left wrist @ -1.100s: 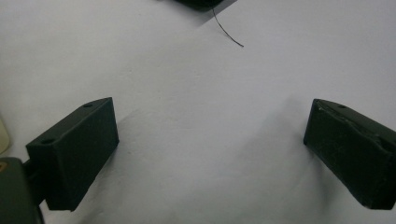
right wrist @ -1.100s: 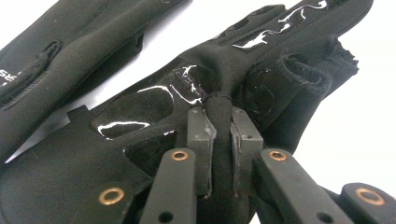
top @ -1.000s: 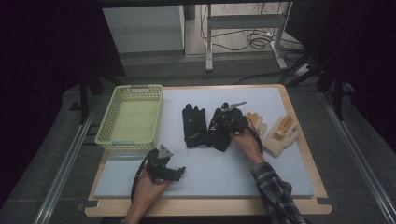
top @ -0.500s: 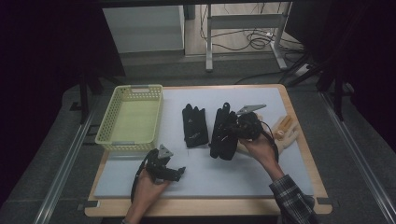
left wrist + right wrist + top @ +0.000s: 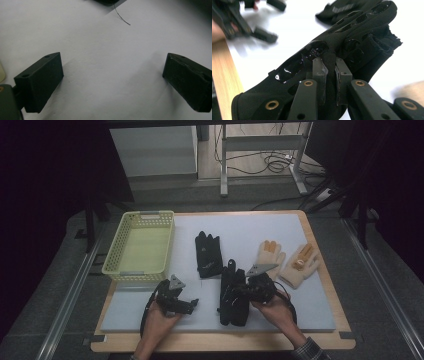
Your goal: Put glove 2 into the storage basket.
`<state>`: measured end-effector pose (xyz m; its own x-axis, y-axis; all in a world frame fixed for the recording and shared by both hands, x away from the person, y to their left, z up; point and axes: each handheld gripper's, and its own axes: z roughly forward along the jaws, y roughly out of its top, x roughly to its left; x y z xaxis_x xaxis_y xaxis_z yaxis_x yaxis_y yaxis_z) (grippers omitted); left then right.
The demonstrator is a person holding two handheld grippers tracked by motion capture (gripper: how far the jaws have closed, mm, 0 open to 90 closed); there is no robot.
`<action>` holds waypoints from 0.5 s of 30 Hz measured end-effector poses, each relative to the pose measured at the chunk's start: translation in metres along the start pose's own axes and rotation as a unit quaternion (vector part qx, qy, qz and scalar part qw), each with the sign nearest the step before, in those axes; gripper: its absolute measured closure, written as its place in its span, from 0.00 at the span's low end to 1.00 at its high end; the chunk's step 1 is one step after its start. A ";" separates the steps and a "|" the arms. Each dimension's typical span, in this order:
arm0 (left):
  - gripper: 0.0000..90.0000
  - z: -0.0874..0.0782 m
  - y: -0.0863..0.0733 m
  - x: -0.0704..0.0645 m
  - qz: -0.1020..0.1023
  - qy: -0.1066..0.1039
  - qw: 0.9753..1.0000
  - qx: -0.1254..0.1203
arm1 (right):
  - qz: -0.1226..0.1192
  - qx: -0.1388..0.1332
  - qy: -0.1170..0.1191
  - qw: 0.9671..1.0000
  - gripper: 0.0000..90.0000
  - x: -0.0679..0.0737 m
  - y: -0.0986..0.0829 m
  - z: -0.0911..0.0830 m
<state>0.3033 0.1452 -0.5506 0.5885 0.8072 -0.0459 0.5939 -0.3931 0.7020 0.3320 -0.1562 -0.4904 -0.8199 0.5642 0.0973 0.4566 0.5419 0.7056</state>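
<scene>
My right gripper (image 5: 240,293) is shut on a black glove (image 5: 233,295) that lies lengthwise on the white mat near the front; in the right gripper view its jaws pinch a fold of the black glove (image 5: 352,40) at my right gripper (image 5: 332,77). A second black glove (image 5: 208,254) lies flat at mid-table. Two cream gloves with orange fingertips (image 5: 270,255) (image 5: 300,264) lie to the right. My left gripper (image 5: 192,304) rests at front left, open, and in its own view the left gripper (image 5: 112,82) has only bare mat between its jaws.
A yellow-green mesh basket (image 5: 112,265) stands at the left back of the mat. The white mat (image 5: 310,310) covers a wooden board (image 5: 215,342) with a bare strip along the front. Cables and a metal stand lie on the floor beyond the table.
My right gripper has pulled the black glove from mid-table toward the front edge, uncovering the cream gloves. The left gripper has stayed still.
</scene>
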 end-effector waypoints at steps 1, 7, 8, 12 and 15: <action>0.04 0.000 0.000 0.000 0.000 0.000 1.000 0.000 | -0.003 0.005 0.003 1.000 0.89 0.001 -0.004 0.004; 0.04 0.000 0.000 0.000 0.000 0.000 1.000 0.000 | -0.016 0.016 -0.005 1.000 0.60 0.002 -0.016 0.013; 0.04 0.000 0.000 0.000 0.000 0.000 1.000 0.000 | -0.011 0.001 -0.009 1.000 0.55 -0.001 -0.014 0.005; 0.04 0.000 0.000 0.000 0.000 0.000 1.000 0.000 | -0.008 -0.011 -0.026 1.000 0.53 -0.009 -0.009 -0.008; 0.04 0.000 0.000 0.000 0.000 0.000 1.000 0.000 | -0.006 -0.015 -0.030 0.999 0.53 -0.013 -0.007 -0.009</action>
<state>0.3033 0.1451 -0.5506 0.5885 0.8072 -0.0459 0.5937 -0.3929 0.7022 0.3365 -0.1736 -0.4906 -0.8026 0.5947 0.0463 0.4348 0.5301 0.7279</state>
